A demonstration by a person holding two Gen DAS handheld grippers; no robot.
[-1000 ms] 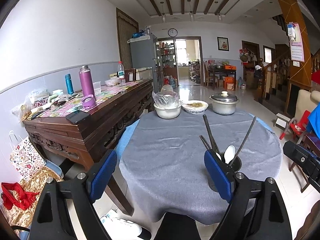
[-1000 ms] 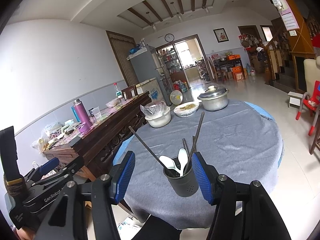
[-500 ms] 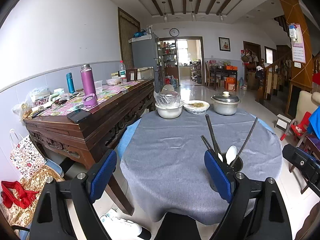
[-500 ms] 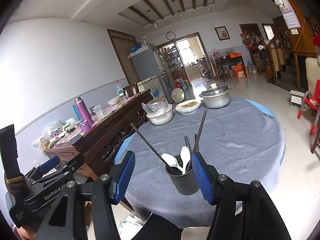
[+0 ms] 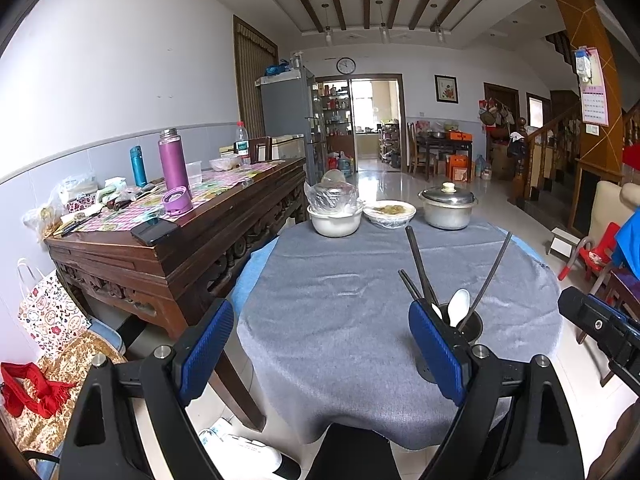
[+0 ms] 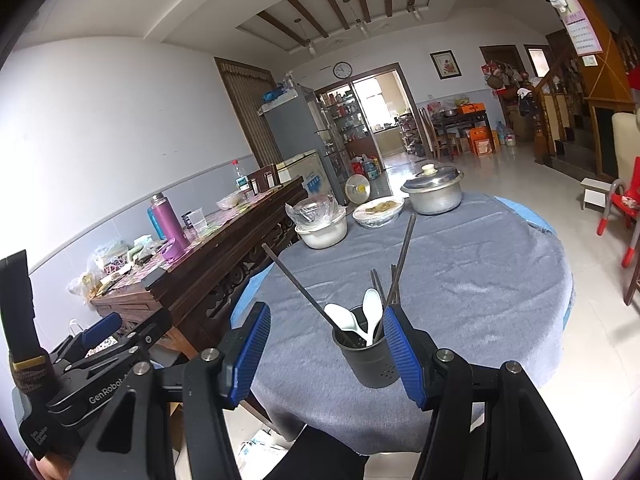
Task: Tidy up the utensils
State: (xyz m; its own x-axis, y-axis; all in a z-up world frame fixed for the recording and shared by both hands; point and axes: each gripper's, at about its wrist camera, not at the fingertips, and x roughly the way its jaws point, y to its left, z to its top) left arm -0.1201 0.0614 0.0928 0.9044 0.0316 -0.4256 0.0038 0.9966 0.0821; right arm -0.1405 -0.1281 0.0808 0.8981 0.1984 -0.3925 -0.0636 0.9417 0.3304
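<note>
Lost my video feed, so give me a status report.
Both grippers, left and right, open, holding nothing. Chopsticks and spoons stand in dark holder. Nothing blocking.

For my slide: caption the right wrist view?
Open right gripper before a holder of spoons and chopsticks on a grey-clothed table.

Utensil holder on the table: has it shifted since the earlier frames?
No. The utensil holder sits in the same spot on the grey tablecloth, same gap to the lidded pot.
</note>
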